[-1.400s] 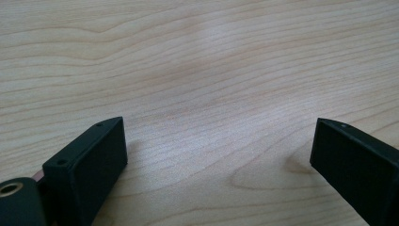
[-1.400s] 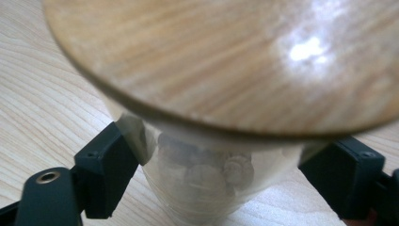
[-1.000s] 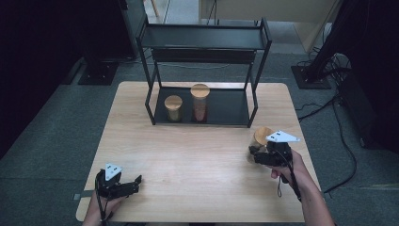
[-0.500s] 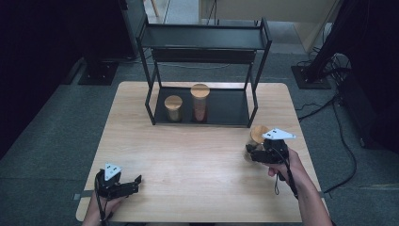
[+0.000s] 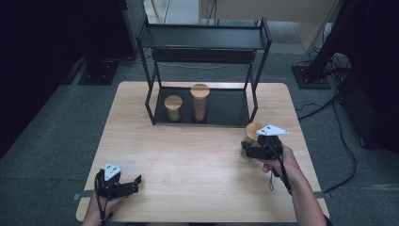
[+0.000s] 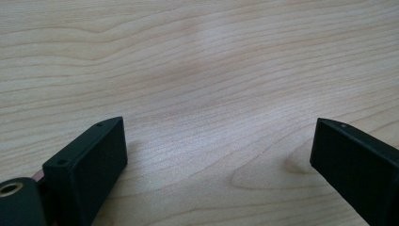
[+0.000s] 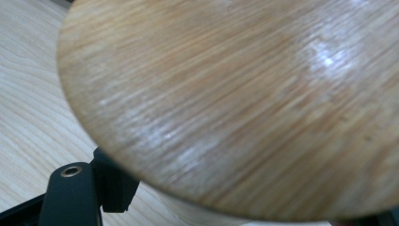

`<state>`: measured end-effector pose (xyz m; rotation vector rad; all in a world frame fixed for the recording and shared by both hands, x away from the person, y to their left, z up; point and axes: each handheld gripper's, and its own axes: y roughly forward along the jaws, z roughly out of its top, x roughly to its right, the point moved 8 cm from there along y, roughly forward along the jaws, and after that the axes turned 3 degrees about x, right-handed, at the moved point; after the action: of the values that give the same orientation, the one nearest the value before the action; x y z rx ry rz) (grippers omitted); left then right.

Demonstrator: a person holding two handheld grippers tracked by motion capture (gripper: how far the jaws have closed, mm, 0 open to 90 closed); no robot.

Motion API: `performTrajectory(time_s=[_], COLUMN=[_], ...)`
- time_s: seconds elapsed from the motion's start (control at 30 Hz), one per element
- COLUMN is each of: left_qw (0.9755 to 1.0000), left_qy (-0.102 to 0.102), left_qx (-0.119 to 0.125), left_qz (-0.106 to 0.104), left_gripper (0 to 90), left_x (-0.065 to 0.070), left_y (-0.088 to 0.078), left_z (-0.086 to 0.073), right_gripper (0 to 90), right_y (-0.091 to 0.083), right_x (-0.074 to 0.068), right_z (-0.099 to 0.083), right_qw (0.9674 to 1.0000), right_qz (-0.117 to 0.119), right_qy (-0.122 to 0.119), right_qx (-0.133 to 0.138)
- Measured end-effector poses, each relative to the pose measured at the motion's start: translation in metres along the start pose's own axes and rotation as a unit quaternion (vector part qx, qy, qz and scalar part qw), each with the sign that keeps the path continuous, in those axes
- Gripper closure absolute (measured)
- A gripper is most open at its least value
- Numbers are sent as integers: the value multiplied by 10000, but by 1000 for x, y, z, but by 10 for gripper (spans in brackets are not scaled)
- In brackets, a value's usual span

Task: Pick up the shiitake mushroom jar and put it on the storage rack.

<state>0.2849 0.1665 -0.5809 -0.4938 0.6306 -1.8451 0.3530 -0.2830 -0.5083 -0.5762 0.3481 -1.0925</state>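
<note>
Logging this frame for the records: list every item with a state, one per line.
Wood-lidded glass jar by the right hand: lid on, upright, gripped.
Short wood-lidded jar on the shelf: lid on, upright.
Tall wood-lidded jar on the shelf: lid on, upright.
Right gripper: shut on the jar.
Left gripper: open, holding nothing.

The counter (image 5: 188,155) was pale wood with wavy grain; the jar's lid (image 7: 244,94) tan and finely streaked; the rack (image 5: 202,44) black; both grippers' jaws black.
</note>
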Motion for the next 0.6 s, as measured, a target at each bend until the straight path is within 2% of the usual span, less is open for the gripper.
performTrajectory(time_s=[0.6], left_qw=[10000], left_qy=[-35], left_qx=[19], left_qz=[-35], left_gripper=[46], left_x=[0], left_y=[0], left_z=[0], right_gripper=[251], right_y=[23], right_x=[-13], right_z=[26], right_qw=[10000], right_qz=[70], right_qy=[-54], right_qx=[2])
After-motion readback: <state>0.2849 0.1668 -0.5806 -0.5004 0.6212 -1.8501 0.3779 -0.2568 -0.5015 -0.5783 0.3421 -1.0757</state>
